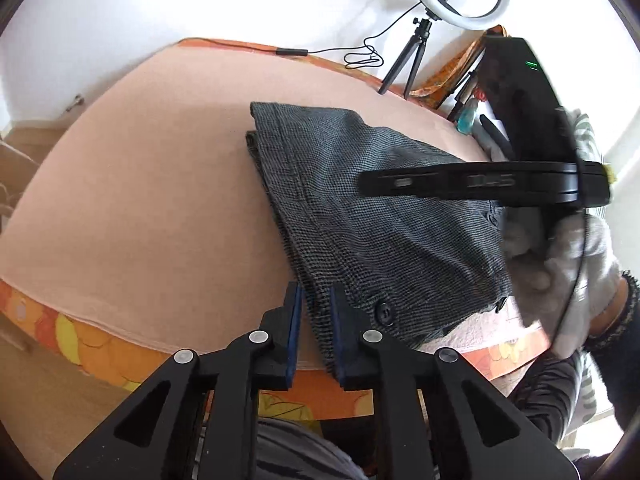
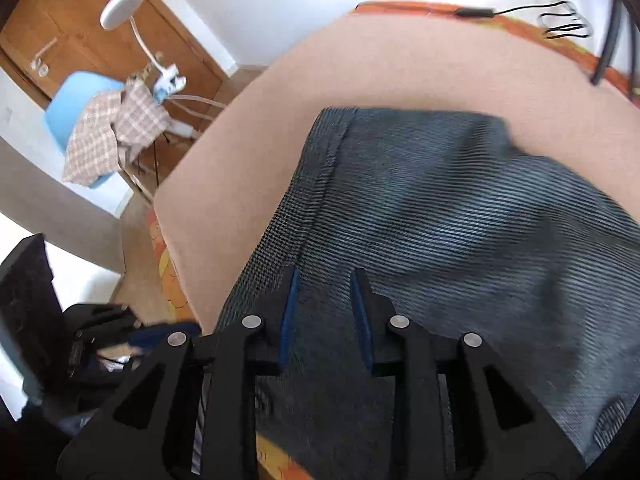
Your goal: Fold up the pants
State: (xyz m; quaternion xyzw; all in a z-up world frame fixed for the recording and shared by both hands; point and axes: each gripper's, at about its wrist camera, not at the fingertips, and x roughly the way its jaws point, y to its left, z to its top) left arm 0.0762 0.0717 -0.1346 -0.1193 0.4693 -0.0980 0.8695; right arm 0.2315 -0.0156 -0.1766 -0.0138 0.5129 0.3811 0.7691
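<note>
We see the grey checked pants lying folded on the peach-covered tabletop, near its front edge, with a dark button showing at the waistband end. Our left gripper sits at that near edge with its jaws apart, and a fold of the waistband hem runs up between the blue pads; the cloth touches the right pad but is not pinched. Our right gripper hovers low over the pants, its jaws also apart and nothing between them but the fabric surface below; this view is motion-blurred, so we cannot tell whether the tips touch the cloth.

From the left wrist view, the black body of the right gripper cuts across the right side of the pants, held by a hand in a white glove, and it hides that edge of the garment. Behind it, a ring light on a small tripod stands at the far edge of the tabletop, with a black cable trailing along it. The orange floral cloth shows under the peach cover. To the left, off the tabletop, a blue chair carries a checked cloth, beside a white lamp and a wooden door.
</note>
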